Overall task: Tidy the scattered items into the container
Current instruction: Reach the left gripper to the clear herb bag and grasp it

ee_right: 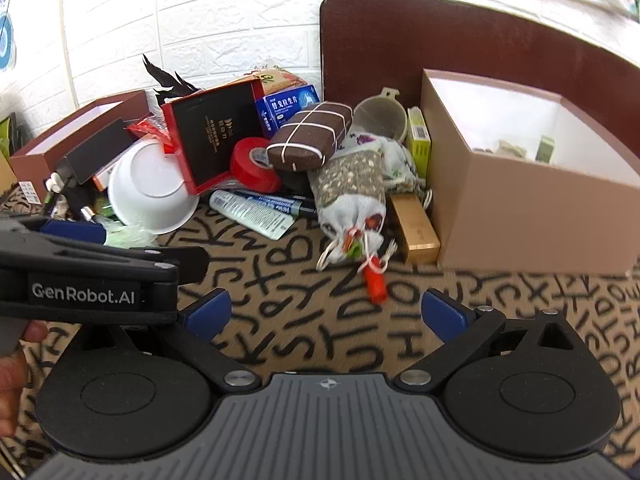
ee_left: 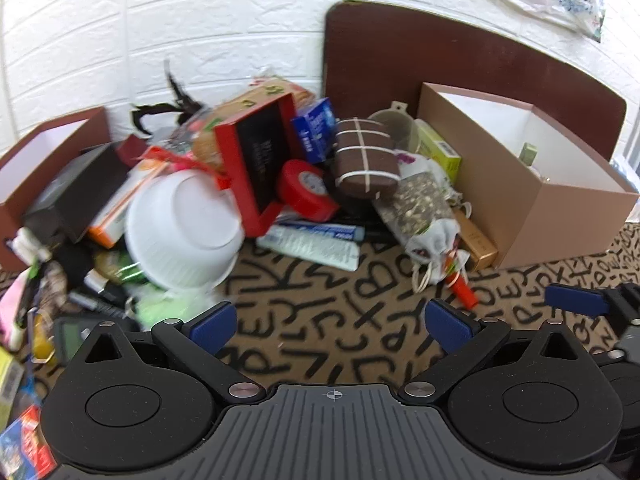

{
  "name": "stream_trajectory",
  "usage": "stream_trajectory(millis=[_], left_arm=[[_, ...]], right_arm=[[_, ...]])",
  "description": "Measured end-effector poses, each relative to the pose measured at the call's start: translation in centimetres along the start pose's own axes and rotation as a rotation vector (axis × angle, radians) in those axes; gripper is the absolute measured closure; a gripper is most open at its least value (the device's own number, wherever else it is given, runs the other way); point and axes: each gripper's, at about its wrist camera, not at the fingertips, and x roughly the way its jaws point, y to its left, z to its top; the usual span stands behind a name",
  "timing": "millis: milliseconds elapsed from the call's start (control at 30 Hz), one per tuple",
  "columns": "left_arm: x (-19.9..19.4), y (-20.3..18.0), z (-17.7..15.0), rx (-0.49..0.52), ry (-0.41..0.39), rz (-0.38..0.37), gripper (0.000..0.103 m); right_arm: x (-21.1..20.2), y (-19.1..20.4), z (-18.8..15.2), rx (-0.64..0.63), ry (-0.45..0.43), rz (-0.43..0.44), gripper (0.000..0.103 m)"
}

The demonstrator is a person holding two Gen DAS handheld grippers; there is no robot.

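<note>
A heap of scattered items lies against the wall: a white bowl (ee_left: 182, 228) (ee_right: 150, 184), a red tape roll (ee_left: 306, 190) (ee_right: 254, 166), an open red box (ee_left: 258, 160) (ee_right: 214, 134), a toothpaste tube (ee_left: 312, 242) (ee_right: 252, 210), a brown tied block (ee_left: 364, 158) (ee_right: 310, 136) and a cloth pouch (ee_left: 424, 210) (ee_right: 350, 194). The open tan box (ee_left: 560, 216) (ee_right: 532, 204) stands at the right with a few items inside. My left gripper (ee_left: 330, 322) is open and empty above the patterned cloth, short of the heap. My right gripper (ee_right: 326, 312) is open and empty too.
A second brown box (ee_left: 24, 160) (ee_right: 76, 124) stands at the left. A brown board (ee_left: 440, 52) (ee_right: 440, 36) leans on the white brick wall behind the tan box. A gold box (ee_right: 416, 226) lies beside the tan box. The left gripper's body (ee_right: 84, 280) crosses the right wrist view.
</note>
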Motion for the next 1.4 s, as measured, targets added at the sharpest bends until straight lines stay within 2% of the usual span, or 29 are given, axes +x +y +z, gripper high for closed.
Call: stream_trajectory(millis=[67, 233, 300, 367, 500, 633, 800, 867, 933, 967, 1100, 1167, 1233, 1400], left_arm=[[0.7, -0.3, 0.7, -0.003, -0.006, -0.018, 0.0], [3.1, -0.7, 2.2, -0.018, -0.014, -0.094, 0.0], [4.5, -0.8, 2.7, -0.022, 0.005, -0.131, 0.001], [5.9, -1.0, 3.2, -0.036, 0.035, -0.169, 0.006], [8.8, -1.4, 4.1, -0.059, 0.093, -0.22, 0.013], [10.7, -1.9, 4.8, -0.084, 0.121, -0.257, 0.016], [12.4, -2.1, 5.3, -0.095, 0.148, -0.263, 0.016], [12.9, -2.2, 5.3, -0.102, 0.16, -0.28, 0.021], [13.2, -2.4, 5.5, -0.099, 0.167, -0.291, 0.03], [13.3, -2.6, 5.5, -0.096, 0.171, -0.295, 0.031], [14.1, -3.1, 5.6, -0.09, 0.189, -0.286, 0.029], [14.3, -3.0, 5.4, -0.088, 0.209, -0.299, 0.034], [14.1, -2.9, 5.1, -0.098, 0.227, -0.339, 0.053], [12.2, -3.7, 4.1, -0.062, 0.248, -0.327, 0.056]], right_arm=[[0.9, -0.1, 0.4, -0.017, -0.009, -0.008, 0.005], [3.6, -0.9, 1.0, -0.027, -0.007, -0.007, 0.018], [4.6, -1.3, 1.3, -0.023, -0.002, -0.004, 0.026], [5.4, -1.7, 1.6, -0.018, -0.001, -0.001, 0.028], [6.7, -2.3, 2.1, -0.029, -0.007, -0.003, 0.038], [7.6, -2.7, 2.5, -0.039, -0.014, -0.003, 0.038], [8.5, -2.5, 2.8, -0.046, -0.025, 0.0, 0.038], [8.9, -2.5, 3.0, -0.046, -0.025, 0.003, 0.041], [9.2, -2.6, 3.1, -0.042, -0.02, 0.006, 0.042], [9.4, -2.7, 3.2, -0.038, -0.019, 0.004, 0.043], [9.7, -3.1, 3.3, -0.014, -0.012, 0.015, 0.046], [9.7, -3.2, 3.2, -0.014, -0.004, 0.021, 0.049], [9.6, -3.1, 3.1, -0.03, 0.002, 0.025, 0.051], [8.3, -2.9, 2.5, 0.003, 0.028, 0.043, 0.054]])
